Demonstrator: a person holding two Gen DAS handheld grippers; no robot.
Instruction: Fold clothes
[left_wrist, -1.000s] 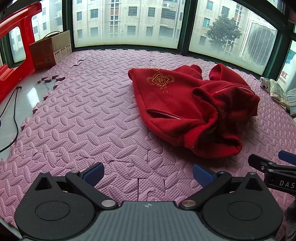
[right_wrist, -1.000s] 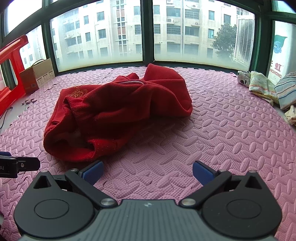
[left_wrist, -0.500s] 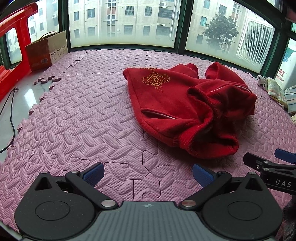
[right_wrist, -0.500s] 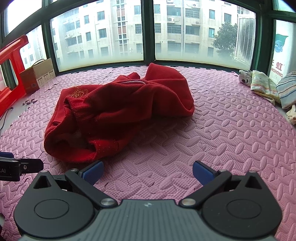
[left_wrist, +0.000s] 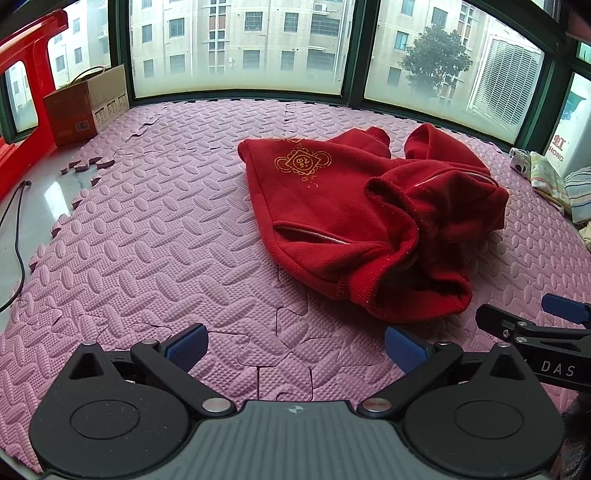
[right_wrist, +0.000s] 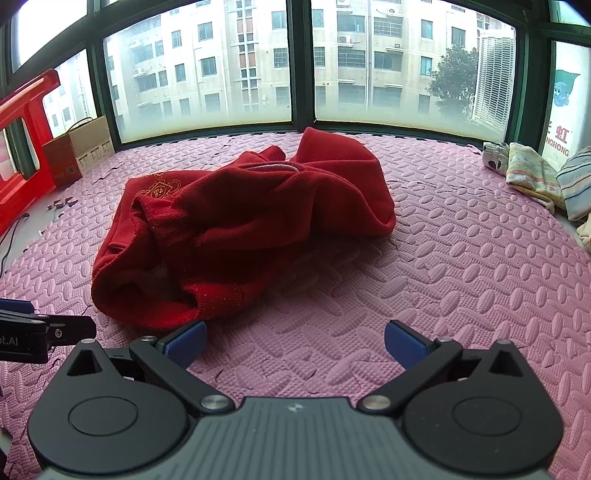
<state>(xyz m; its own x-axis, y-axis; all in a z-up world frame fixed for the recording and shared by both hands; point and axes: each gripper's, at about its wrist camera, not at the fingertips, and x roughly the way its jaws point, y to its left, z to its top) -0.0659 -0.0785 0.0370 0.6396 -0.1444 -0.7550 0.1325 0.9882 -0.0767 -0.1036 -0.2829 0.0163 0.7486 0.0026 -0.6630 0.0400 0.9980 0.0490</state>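
A red sweater (left_wrist: 354, 218) with a gold emblem lies crumpled on the pink foam mat (left_wrist: 155, 236), its ribbed hem bunched toward me. In the right wrist view the same sweater (right_wrist: 236, 225) sits left of centre. My left gripper (left_wrist: 295, 345) is open and empty, low over the mat just short of the hem. My right gripper (right_wrist: 295, 341) is open too, with nothing between its fingers; its left fingertip is close to the hem. Each gripper shows at the edge of the other's view: the right one (left_wrist: 532, 325), the left one (right_wrist: 48, 332).
A cardboard box (left_wrist: 86, 105) and a red plastic piece of furniture (left_wrist: 26, 96) stand at the back left, by a bare floor strip with a black cable (left_wrist: 16, 229). Folded cloths (right_wrist: 532, 177) lie at the right edge. Windows ring the mat's far side.
Both grippers have crept slightly forward toward the sweater's hem, so it sits a little lower and nearer in each view. Both stay open; the sweater has not moved.
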